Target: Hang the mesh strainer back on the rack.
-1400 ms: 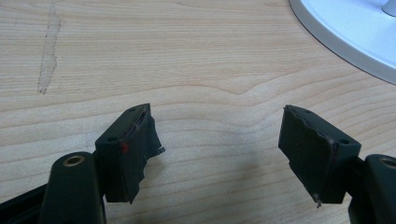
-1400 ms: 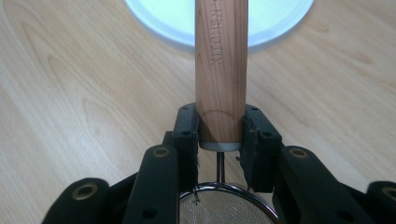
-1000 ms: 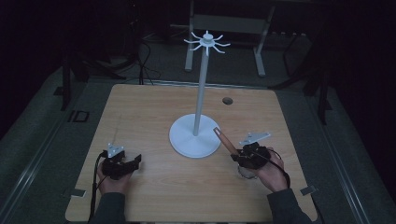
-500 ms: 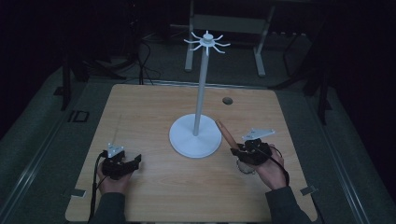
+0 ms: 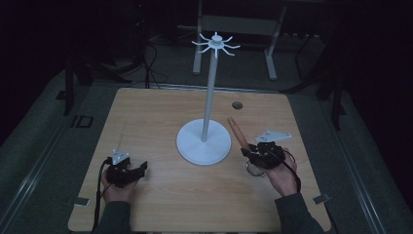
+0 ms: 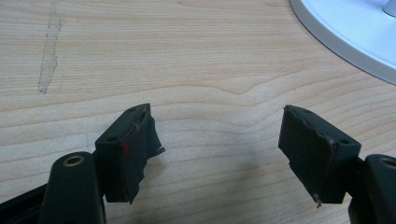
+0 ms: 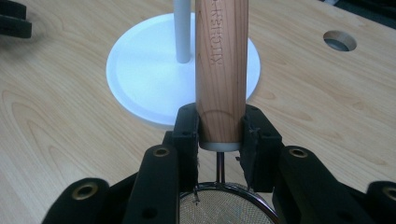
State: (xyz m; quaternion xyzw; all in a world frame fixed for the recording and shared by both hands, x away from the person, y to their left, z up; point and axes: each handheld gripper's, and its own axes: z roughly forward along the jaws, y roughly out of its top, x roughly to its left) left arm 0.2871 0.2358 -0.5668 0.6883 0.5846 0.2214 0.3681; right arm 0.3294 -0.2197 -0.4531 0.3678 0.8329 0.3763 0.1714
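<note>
- We identify a darkened lab recording bay.
- One wooden table [image 5: 160, 204] sits isolated; cables [image 5: 151, 63] at 11 o'clock, a metal frame [image 5: 234, 29] at 12 o'clock.

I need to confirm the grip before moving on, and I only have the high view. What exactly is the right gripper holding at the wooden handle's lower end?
Observer: The right gripper is clamped on the wooden handle just above its pale end cap, with a wire mesh strainer bowl below the jaws.
Operator: Anything on the handle?
Observer: Lettering is burned along it, starting "KITCHEN".
Operator: And the left gripper?
Observer: The left gripper is open with bare table between its jaws and the white stand base ahead of it.
</note>
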